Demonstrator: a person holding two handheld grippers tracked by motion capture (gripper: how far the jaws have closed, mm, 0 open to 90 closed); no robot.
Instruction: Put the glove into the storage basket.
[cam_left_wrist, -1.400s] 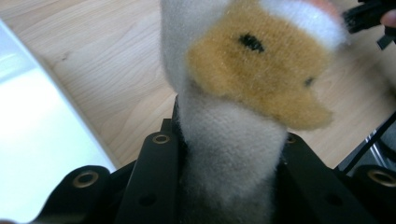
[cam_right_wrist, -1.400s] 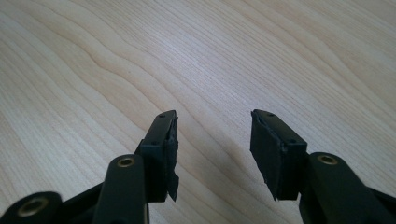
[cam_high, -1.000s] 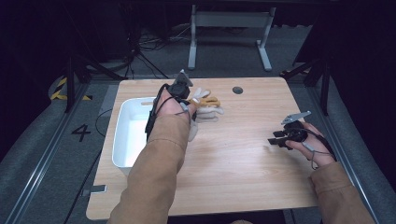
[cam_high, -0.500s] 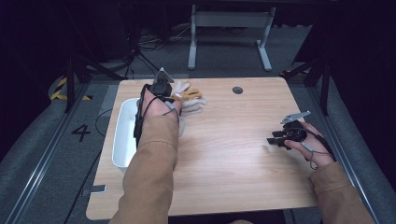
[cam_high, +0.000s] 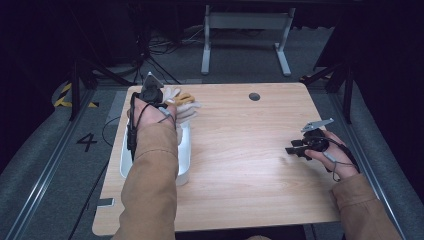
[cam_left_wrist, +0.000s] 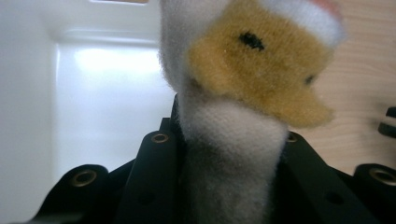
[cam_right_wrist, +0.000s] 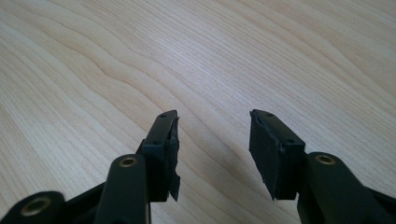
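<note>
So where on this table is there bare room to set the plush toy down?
Bare wood spans from the white bin to the right gripper, up to the dark round spot. Crowded: the far-left corner, where the left gripper holds the plush toy by the bin.

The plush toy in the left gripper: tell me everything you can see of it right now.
The plush toy is a soft, fuzzy stuffed thing in white and tan-yellow, with small black marks on the tan part and a hint of pink at its top edge. The left gripper is shut on its white lower part, jaws pressing in from both sides. In the high view it hangs lifted at the far end of the white bin, near the table's far left corner. What animal it is I cannot tell.
</note>
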